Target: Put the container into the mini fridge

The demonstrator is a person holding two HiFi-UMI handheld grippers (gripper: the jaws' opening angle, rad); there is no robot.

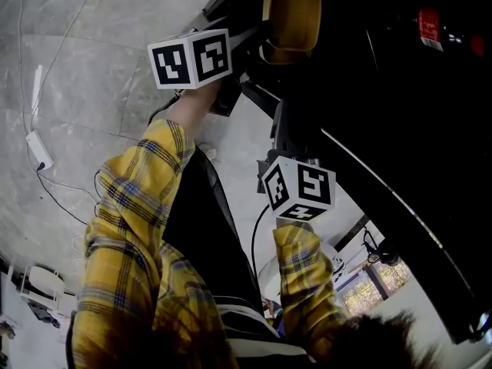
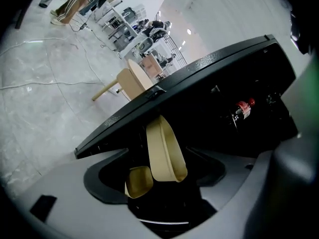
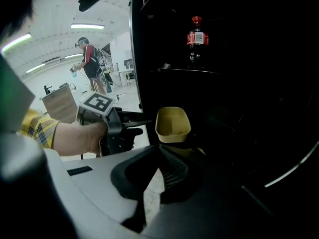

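Already the container (image 3: 173,125) sat inside the open mini fridge (image 1: 400,129). It was a shallow yellow tub on the level below the fridge shelf that bore a cola bottle (image 3: 197,38), close to the fridge's front edge. The left gripper (image 3: 144,126) hovered just outside that front edge, its two black fingers (image 3: 137,122) spread wide and pointing at the tub's near rim. The tips were just beside the rim and the pads did not press on it, so those tongs held nothing. Seen along those parted jaws, the tub stood in the middle with the fridge's dark inside behind it. The right gripper (image 3: 159,149) pointed toward the fridge's opening, apart from the container, its jaws drawn together at the tips with nothing between them. From above, both tongs showed against the fridge's black side, carried by arms in yellow plaid sleeves (image 1: 138,206).
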